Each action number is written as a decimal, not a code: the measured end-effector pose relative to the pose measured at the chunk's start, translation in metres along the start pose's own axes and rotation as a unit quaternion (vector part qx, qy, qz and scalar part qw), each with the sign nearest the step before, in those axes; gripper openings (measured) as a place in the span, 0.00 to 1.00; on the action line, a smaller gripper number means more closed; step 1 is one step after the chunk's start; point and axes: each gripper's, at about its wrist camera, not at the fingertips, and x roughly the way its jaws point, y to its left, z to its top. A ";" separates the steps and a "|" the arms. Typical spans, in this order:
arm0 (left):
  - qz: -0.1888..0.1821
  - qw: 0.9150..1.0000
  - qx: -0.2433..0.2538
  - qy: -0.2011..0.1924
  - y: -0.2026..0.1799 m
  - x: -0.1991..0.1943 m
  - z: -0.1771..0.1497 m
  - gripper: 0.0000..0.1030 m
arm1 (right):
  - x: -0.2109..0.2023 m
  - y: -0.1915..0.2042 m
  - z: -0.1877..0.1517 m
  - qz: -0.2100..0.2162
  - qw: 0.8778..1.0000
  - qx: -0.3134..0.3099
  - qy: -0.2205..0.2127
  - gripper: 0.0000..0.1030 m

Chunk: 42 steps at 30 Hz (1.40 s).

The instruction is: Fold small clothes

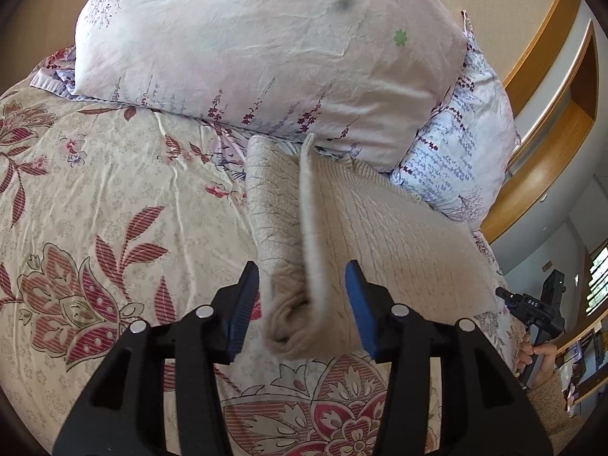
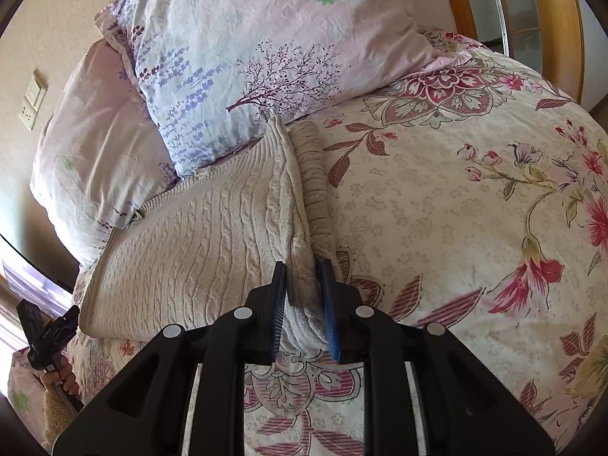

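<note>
A beige cable-knit sweater (image 2: 197, 235) lies on the floral bedspread in front of the pillows; it also shows in the left wrist view (image 1: 383, 228). My left gripper (image 1: 302, 277) is open, its blue pads either side of a bunched, blurred fold of the sweater's left edge (image 1: 288, 315) without clamping it. My right gripper (image 2: 302, 277) is shut on the sweater's right edge fold (image 2: 300, 250), lifted into a ridge. The right gripper also shows at the far right of the left wrist view (image 1: 532, 304), the left gripper at the far left of the right wrist view (image 2: 49, 338).
Two pale floral pillows (image 1: 266, 49) (image 2: 243, 49) lean against the wall behind the sweater. The floral bedspread (image 2: 456, 209) spreads to the right and front. A wooden frame (image 1: 551, 121) stands at the right, a wall socket (image 2: 32, 102) at the left.
</note>
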 end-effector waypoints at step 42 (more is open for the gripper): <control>0.062 0.991 0.120 -0.019 -0.069 0.000 -0.005 0.64 | -0.007 0.049 -0.003 -0.061 0.989 -0.124 -0.059 0.22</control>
